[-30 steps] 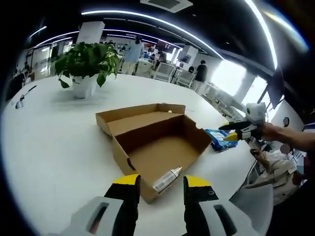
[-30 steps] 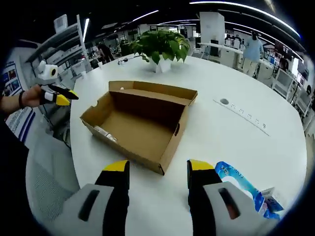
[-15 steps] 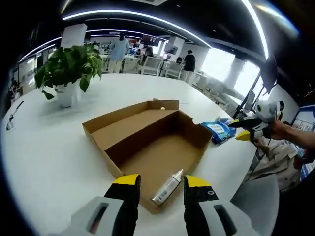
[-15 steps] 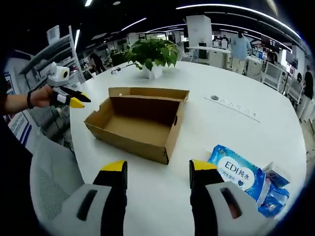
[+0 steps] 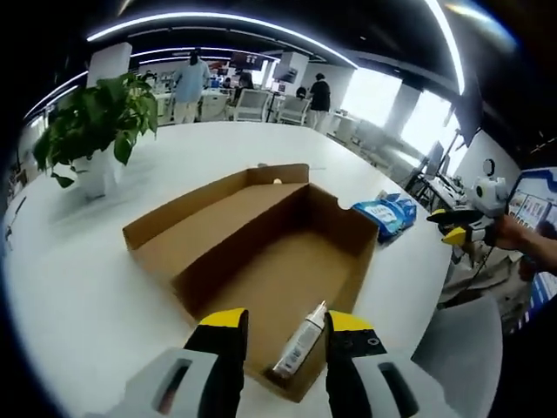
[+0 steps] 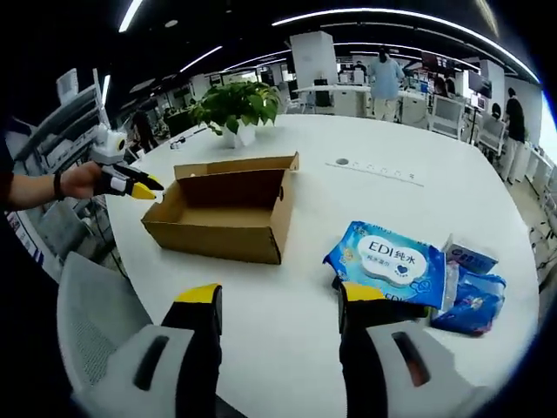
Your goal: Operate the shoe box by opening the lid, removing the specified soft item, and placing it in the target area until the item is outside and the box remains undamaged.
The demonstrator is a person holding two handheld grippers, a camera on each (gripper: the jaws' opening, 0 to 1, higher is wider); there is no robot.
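my left gripper [image 5: 280, 326] hangs released over the near end of the open shoe box [image 5: 261, 252], where a small tube [image 5: 300, 341] lies on the floor. my right gripper [image 6: 278, 296], also released, hovers above the table [image 6: 287, 322]; the blue wipes pack [image 6: 387, 261] rests just ahead, a potted plant [image 6: 233, 109] beyond the box.

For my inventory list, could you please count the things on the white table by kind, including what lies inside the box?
Cardboard shoe box, open: 1
Tube inside the box: 1
Blue soft packs: 2, a wet-wipes pack and a smaller pack
Potted plant: 1
Total: 5
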